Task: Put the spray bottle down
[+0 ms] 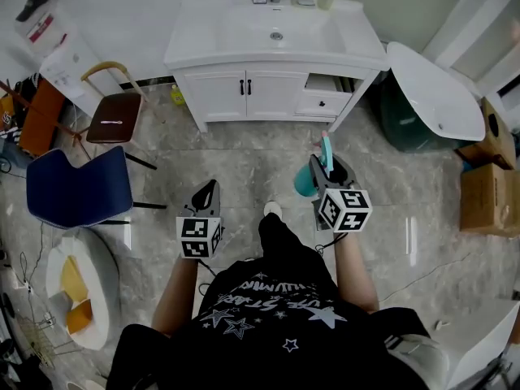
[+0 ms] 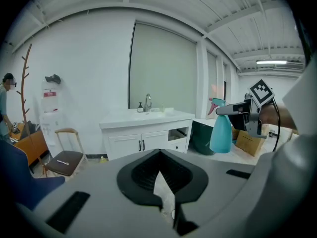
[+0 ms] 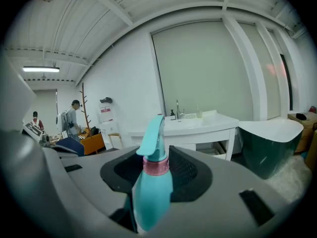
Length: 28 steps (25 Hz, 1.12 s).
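Observation:
A teal spray bottle (image 1: 306, 179) with a pink collar stands upright in my right gripper (image 1: 327, 166), which is shut on its body. In the right gripper view the bottle (image 3: 151, 182) fills the space between the jaws, nozzle pointing left. The left gripper view shows the bottle (image 2: 221, 131) hanging from the right gripper (image 2: 242, 114) at the right. My left gripper (image 1: 209, 192) is held over the floor to the bottle's left, its jaws shut with nothing between them (image 2: 161, 182). Both grippers point toward a white sink vanity (image 1: 244, 49).
The vanity has an open drawer (image 1: 323, 97) on its right. A white tub (image 1: 431, 88) over a dark green base and cardboard boxes (image 1: 487, 193) stand at the right. A brown chair (image 1: 114, 119) and a blue chair (image 1: 77, 187) stand at the left. The floor is grey tile.

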Motion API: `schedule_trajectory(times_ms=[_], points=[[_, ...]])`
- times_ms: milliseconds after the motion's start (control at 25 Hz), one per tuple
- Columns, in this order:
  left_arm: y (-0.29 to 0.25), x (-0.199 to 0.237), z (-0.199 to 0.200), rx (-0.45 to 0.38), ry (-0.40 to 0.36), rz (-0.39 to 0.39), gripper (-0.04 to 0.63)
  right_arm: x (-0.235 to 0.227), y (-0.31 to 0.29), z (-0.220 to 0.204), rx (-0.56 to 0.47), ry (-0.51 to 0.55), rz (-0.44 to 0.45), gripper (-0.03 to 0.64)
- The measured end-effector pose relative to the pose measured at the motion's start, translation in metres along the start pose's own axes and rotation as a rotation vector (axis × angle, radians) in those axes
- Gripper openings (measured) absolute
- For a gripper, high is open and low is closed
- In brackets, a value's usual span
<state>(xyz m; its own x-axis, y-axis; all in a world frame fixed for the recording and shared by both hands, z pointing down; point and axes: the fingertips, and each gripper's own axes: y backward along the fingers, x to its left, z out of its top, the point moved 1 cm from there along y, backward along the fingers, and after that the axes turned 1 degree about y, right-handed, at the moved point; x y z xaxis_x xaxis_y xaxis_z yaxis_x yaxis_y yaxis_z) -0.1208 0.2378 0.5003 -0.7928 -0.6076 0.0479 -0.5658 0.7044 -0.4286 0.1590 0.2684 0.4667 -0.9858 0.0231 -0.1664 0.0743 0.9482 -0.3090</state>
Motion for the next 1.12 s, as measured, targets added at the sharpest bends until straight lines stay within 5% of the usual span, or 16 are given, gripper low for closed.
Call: schedule_trajectory(times_ms=[440, 1120], points=[[-0.137, 0.011, 0.096, -0.036, 0.027, 0.057, 0.015, -0.085, -0.144, 0.079, -0.023, -0.019, 0.085, 0.163], [-0.212, 0.055, 0.132, -0.037, 0.060, 0.154, 0.015, -0.109, -0.258, 0.108, -0.005, -0.006, 0.183, 0.163]])
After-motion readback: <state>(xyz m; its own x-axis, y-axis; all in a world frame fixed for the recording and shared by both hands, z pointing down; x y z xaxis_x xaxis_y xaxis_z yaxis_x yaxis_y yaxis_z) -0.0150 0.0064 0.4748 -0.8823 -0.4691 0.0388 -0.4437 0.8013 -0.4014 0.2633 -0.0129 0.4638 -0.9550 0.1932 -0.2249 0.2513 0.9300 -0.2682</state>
